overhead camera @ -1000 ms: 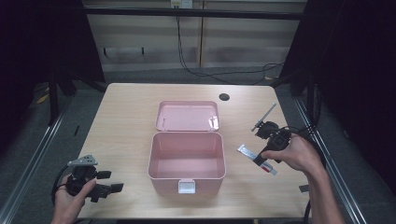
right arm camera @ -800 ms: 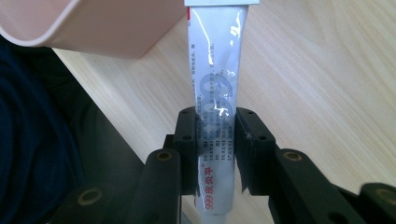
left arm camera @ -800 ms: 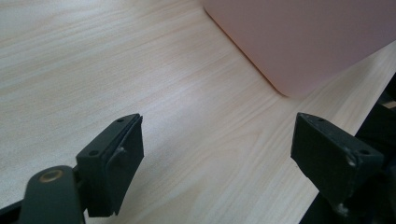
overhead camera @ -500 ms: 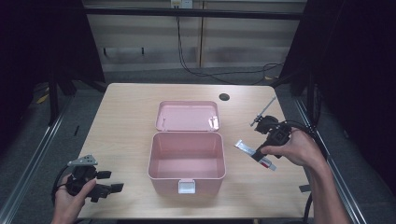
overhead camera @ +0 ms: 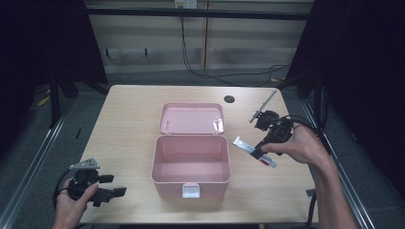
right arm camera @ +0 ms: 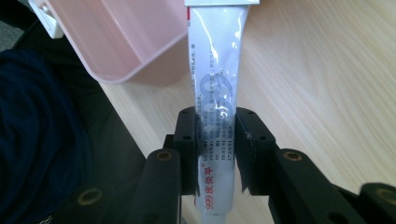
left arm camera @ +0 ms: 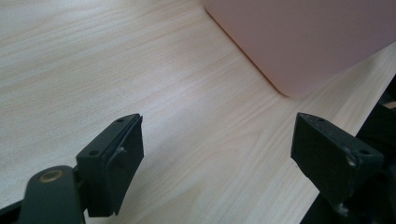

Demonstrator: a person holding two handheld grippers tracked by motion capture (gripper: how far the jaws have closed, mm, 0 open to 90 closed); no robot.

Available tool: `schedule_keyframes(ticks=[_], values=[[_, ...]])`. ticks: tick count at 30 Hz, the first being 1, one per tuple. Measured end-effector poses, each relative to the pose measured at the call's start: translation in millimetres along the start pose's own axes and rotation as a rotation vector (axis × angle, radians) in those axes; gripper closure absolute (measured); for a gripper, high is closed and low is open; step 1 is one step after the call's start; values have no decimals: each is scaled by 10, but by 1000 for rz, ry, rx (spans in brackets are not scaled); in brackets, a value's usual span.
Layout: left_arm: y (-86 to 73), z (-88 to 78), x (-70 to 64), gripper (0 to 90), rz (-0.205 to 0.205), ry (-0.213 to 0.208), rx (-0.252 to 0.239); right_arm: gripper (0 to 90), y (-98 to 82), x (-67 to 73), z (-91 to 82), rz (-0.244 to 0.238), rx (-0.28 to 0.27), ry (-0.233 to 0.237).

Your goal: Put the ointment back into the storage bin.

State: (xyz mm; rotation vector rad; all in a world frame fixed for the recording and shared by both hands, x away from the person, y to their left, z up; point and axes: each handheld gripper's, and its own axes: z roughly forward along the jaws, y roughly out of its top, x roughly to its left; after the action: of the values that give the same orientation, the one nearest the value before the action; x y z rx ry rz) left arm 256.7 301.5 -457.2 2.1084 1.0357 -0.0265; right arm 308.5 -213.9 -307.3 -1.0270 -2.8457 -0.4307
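Now | right gripper (right arm camera: 217, 140) jaws clamp tube (right arm camera: 215, 93) | left gripper (left arm camera: 217, 154) jaws wide

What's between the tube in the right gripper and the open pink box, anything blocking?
Nothing visible. The right gripper is shut on the tube, just right of the pink box. The box's lid is swung back, the inside looks empty, and only bare table lies between them.
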Motion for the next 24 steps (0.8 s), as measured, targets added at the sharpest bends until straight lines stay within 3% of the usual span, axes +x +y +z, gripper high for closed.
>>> schedule_keyframes(ticks=[14, 24], values=[[-3, -5, 1, 171, 10, -3, -1, 718, 320, 190, 13, -80, 9, 18], [-6, -7, -6, 173, 8, -4, -6, 718, 565, 309, 119, -137, 23, 29]])
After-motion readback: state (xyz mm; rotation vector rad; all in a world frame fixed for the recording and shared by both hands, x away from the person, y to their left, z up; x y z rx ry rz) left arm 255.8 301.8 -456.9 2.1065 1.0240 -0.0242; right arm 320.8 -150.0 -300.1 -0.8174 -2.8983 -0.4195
